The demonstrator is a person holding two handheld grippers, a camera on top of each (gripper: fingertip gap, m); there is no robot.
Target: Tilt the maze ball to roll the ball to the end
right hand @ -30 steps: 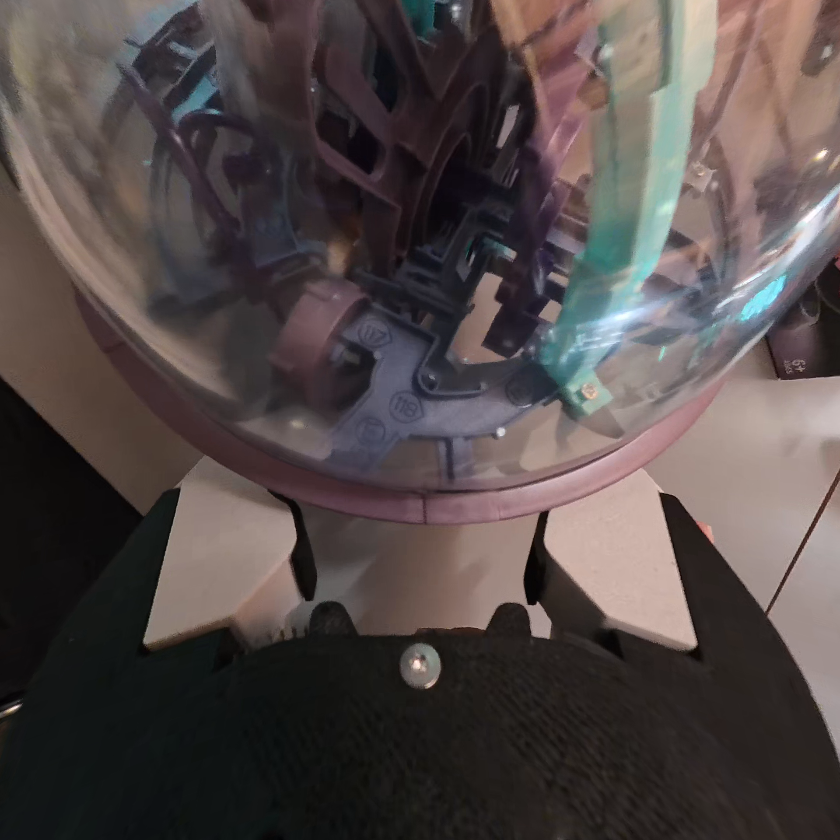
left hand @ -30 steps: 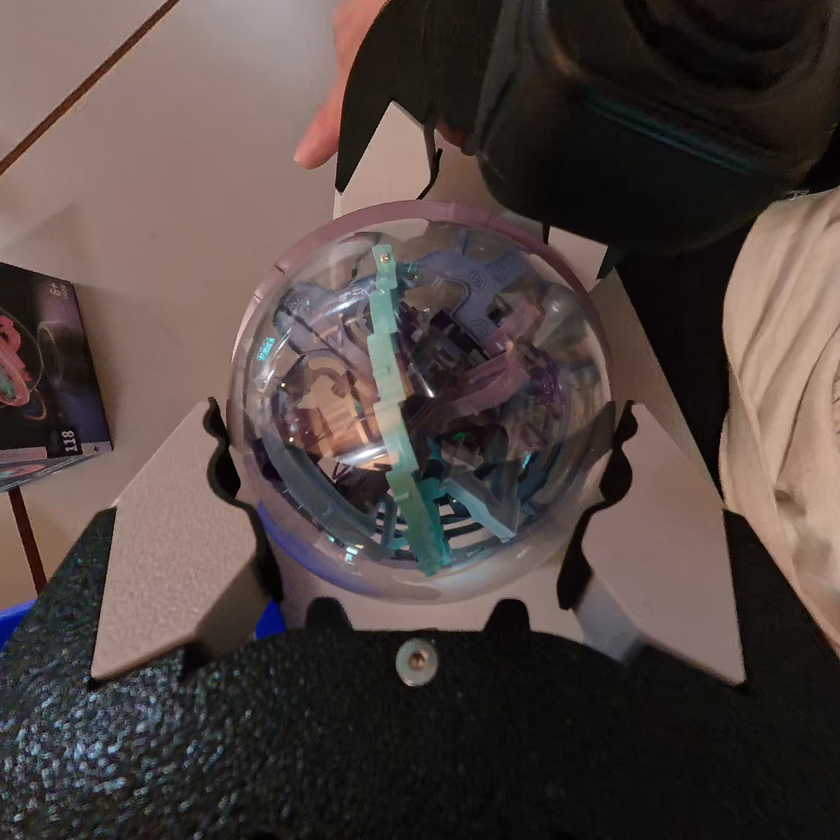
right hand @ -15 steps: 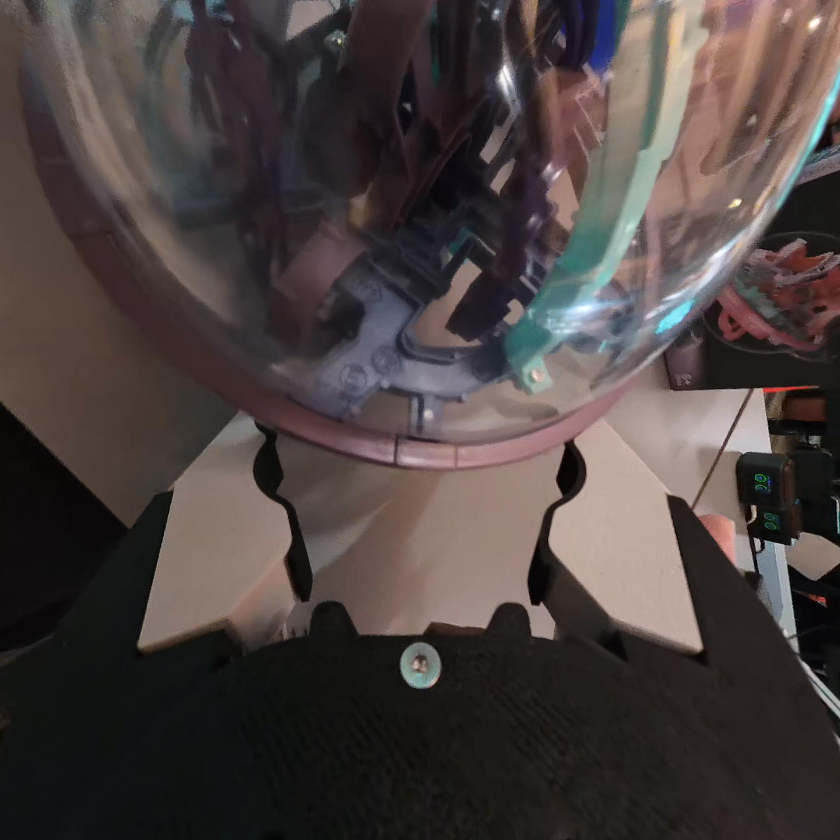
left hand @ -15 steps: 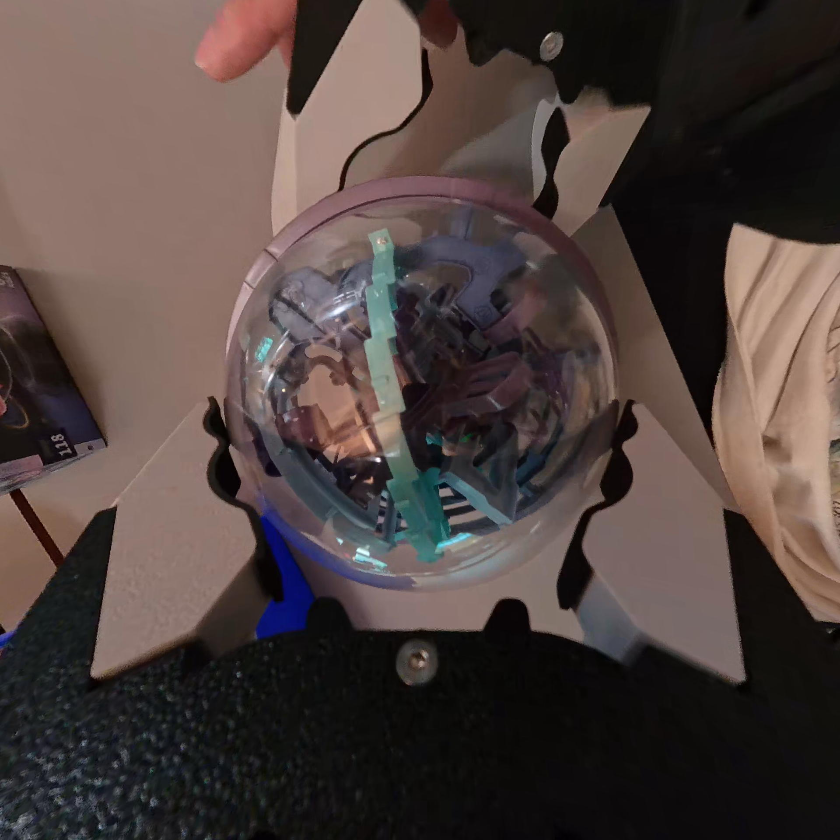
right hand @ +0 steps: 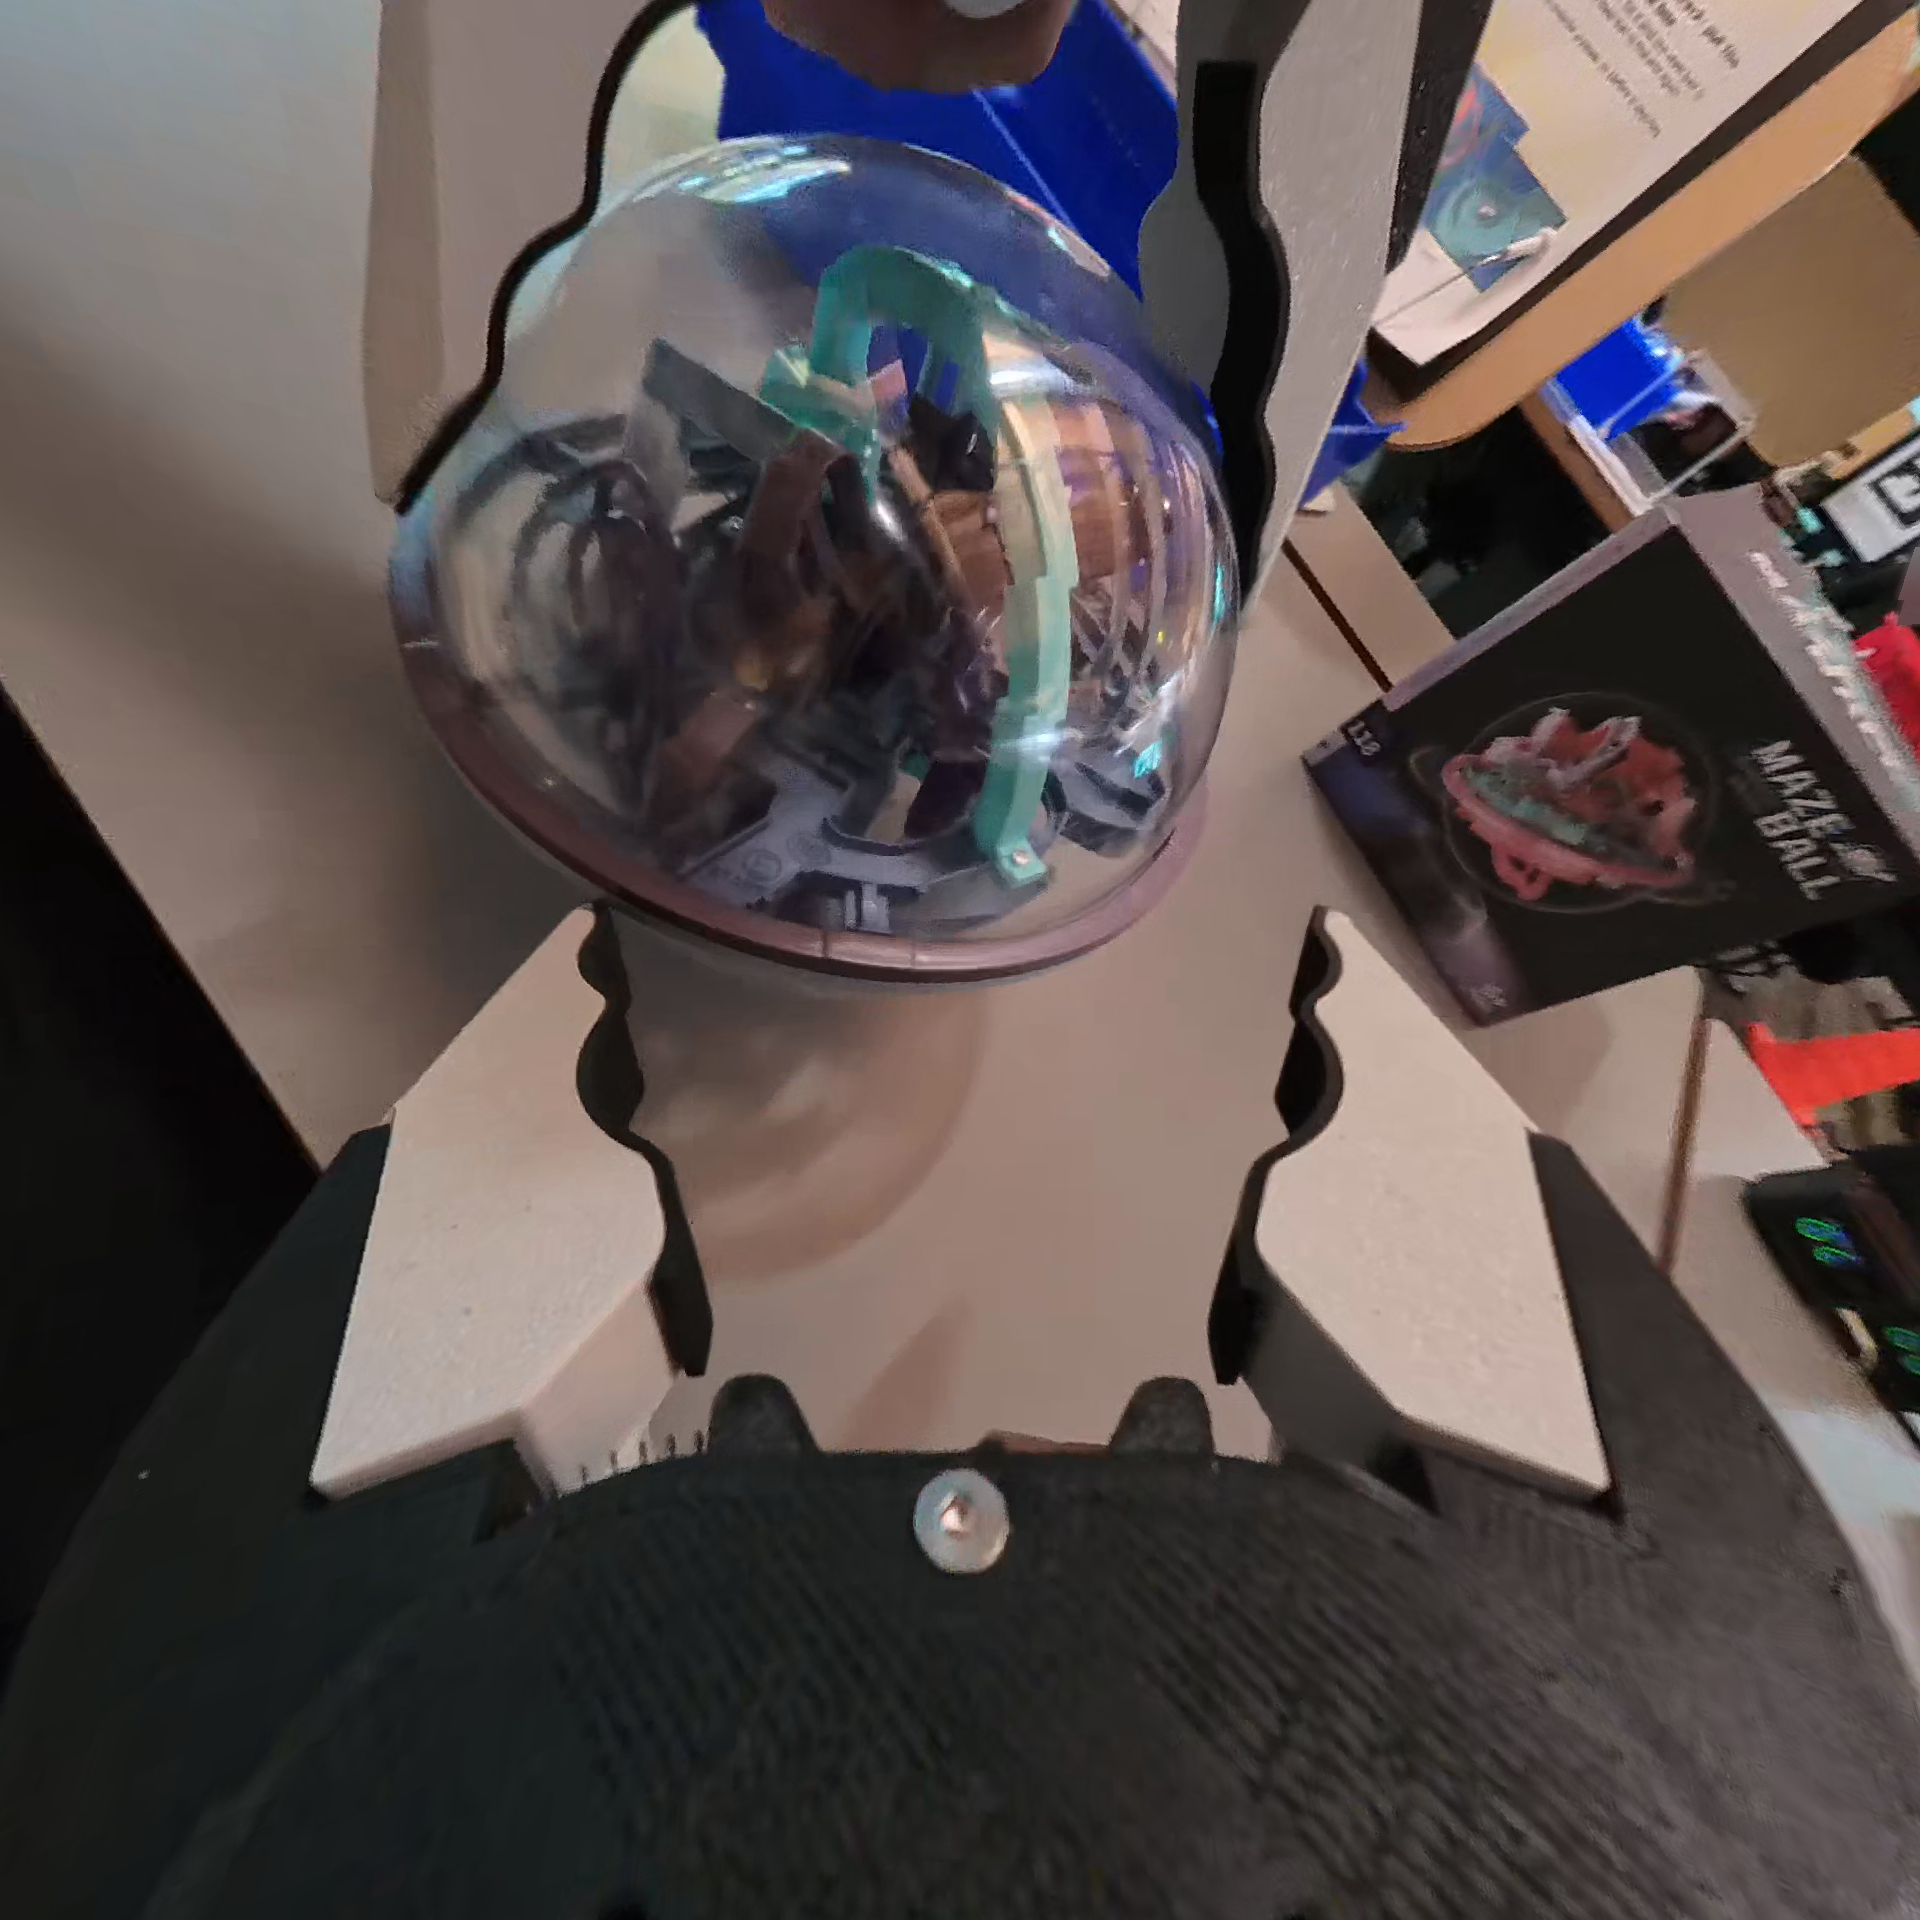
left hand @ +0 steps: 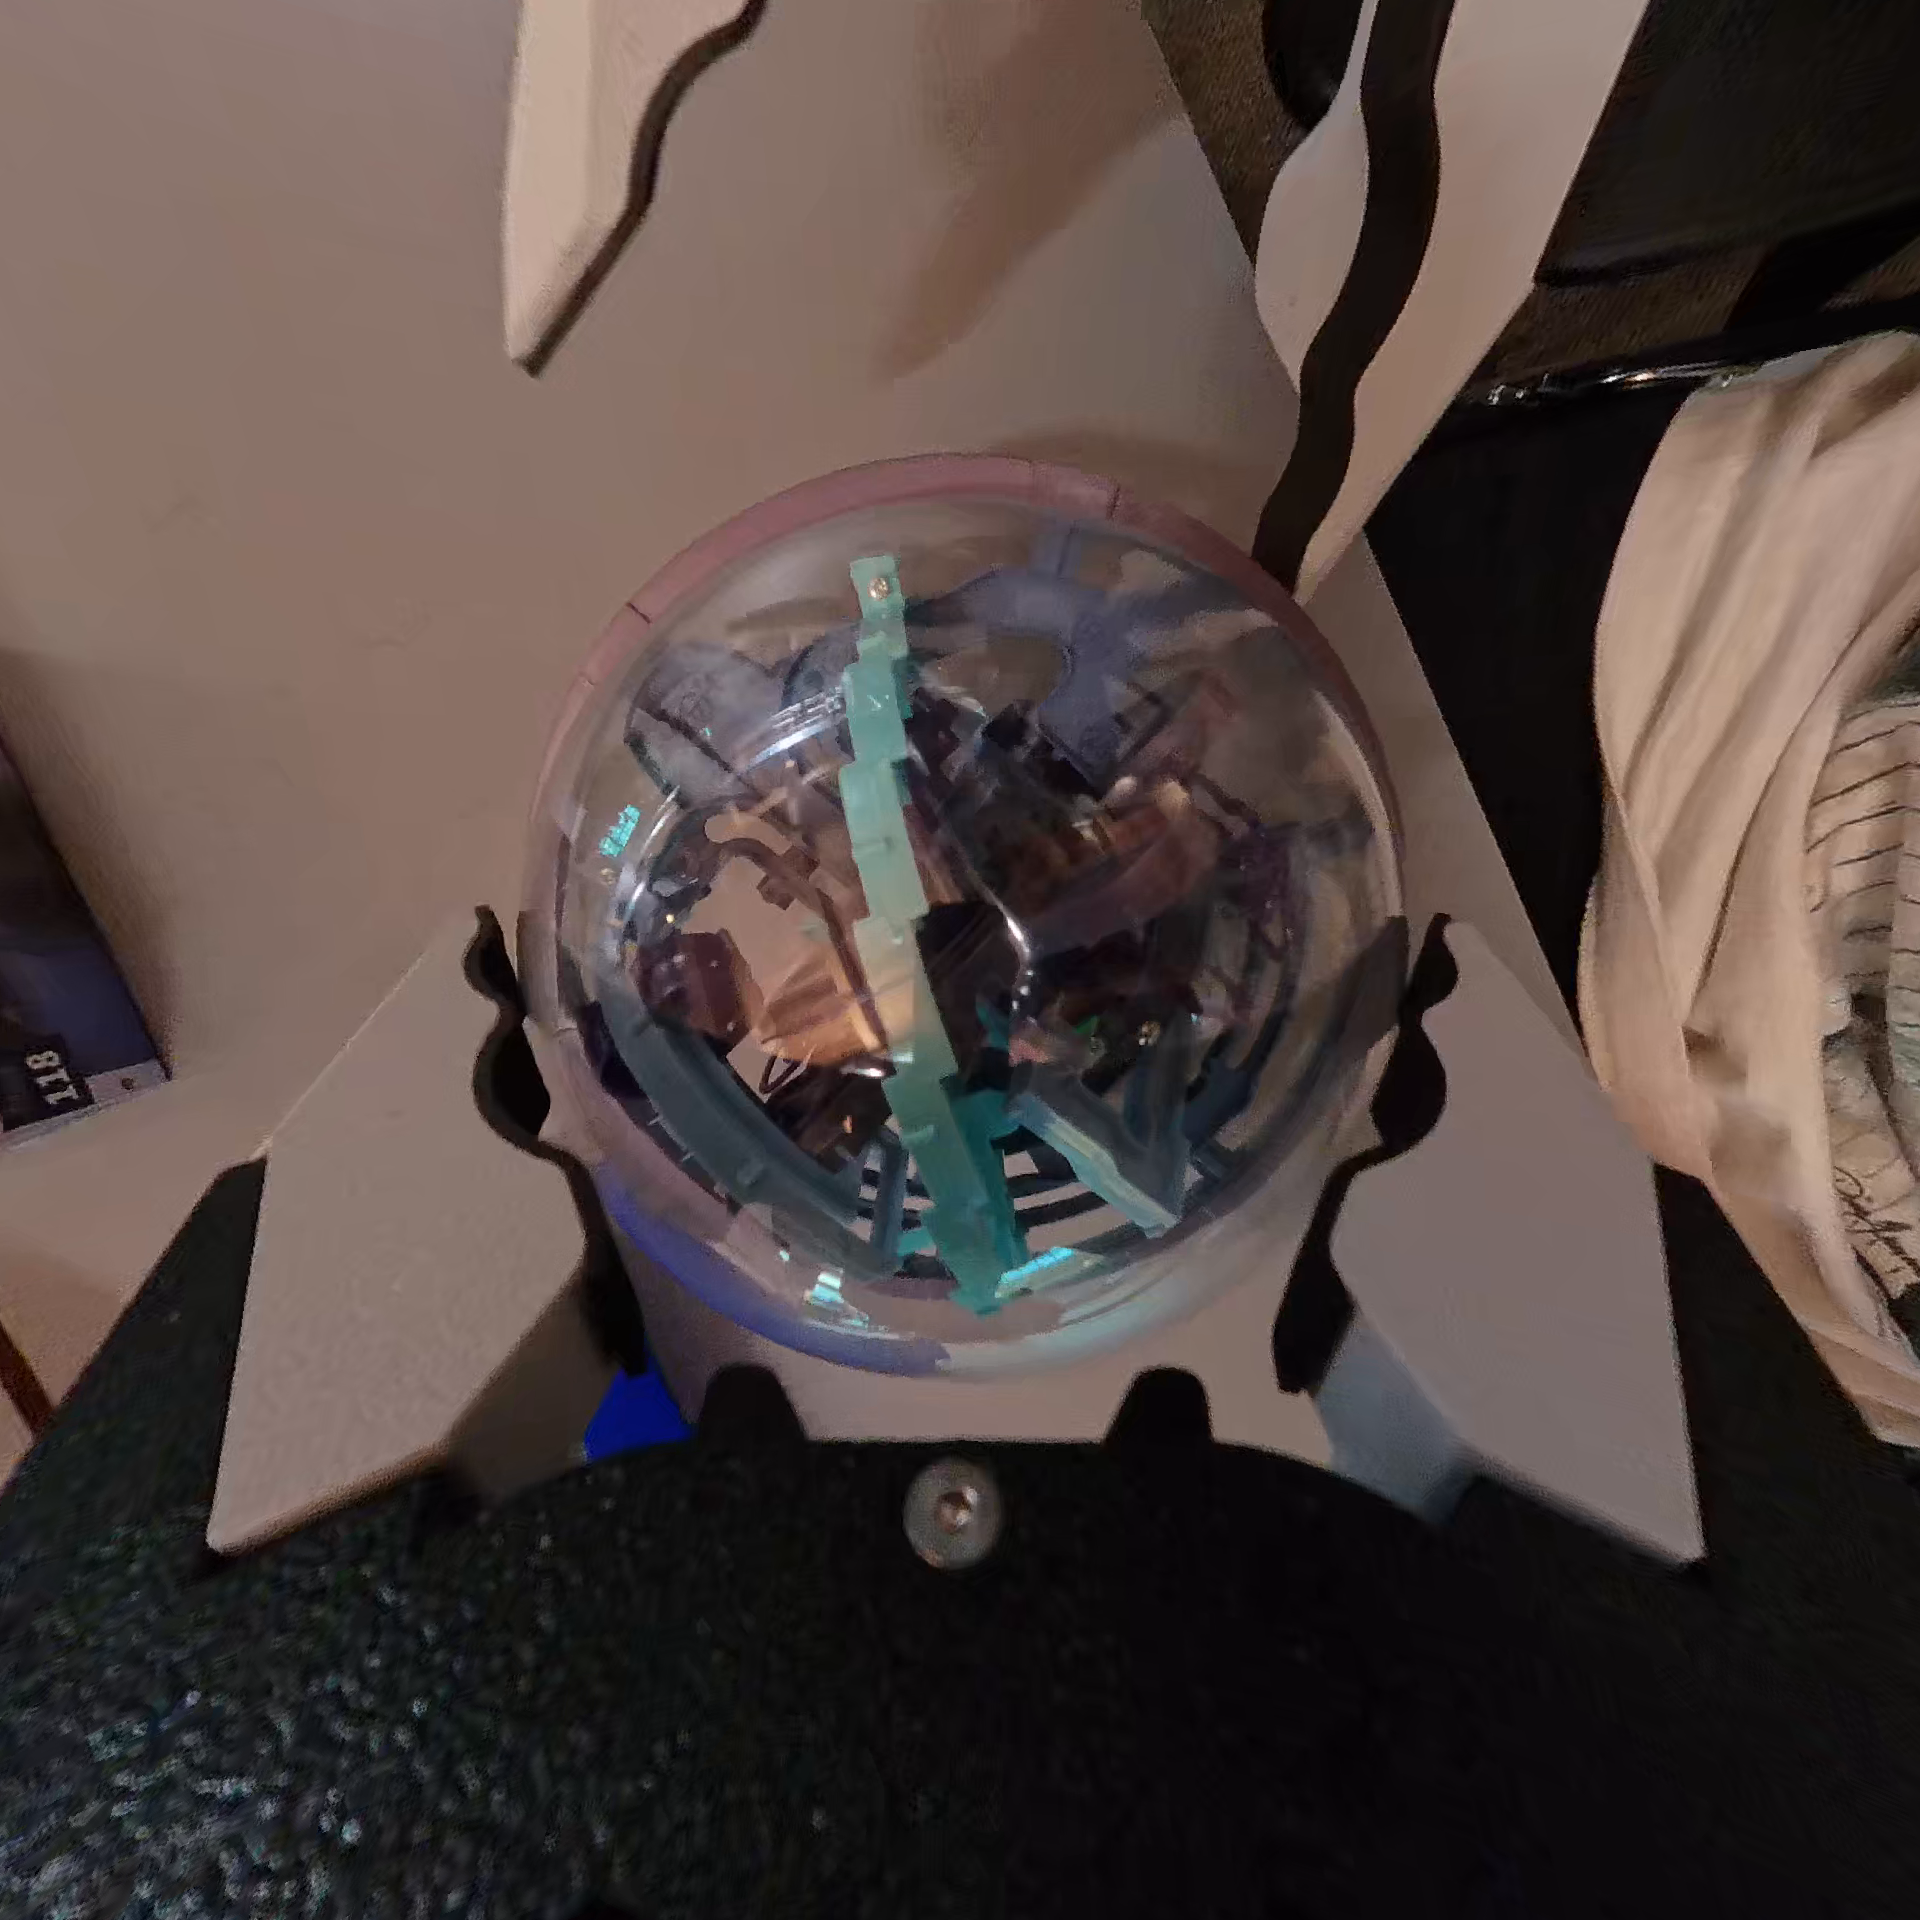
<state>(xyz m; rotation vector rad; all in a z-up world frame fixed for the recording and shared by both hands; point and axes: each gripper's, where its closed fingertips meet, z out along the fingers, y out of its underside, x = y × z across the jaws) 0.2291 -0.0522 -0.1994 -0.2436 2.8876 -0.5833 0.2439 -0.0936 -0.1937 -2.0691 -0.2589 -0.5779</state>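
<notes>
Left gripper [left hand: 961,935] around maze ball [left hand: 966,914], rim [left hand: 935,473] away

Blurred tracks inside maze ball [right hand: 810,561]

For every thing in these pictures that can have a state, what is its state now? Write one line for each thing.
Maze ball: lifted off the table, clamped from both sides, tilted.
Left gripper: shut on the maze ball, fingers against its sides.
Right gripper: open, empty; the ball sits beyond its fingertips.
Game box: closed, lying on the table.
Small ball inside the maze: cannot tell where it is.
</notes>
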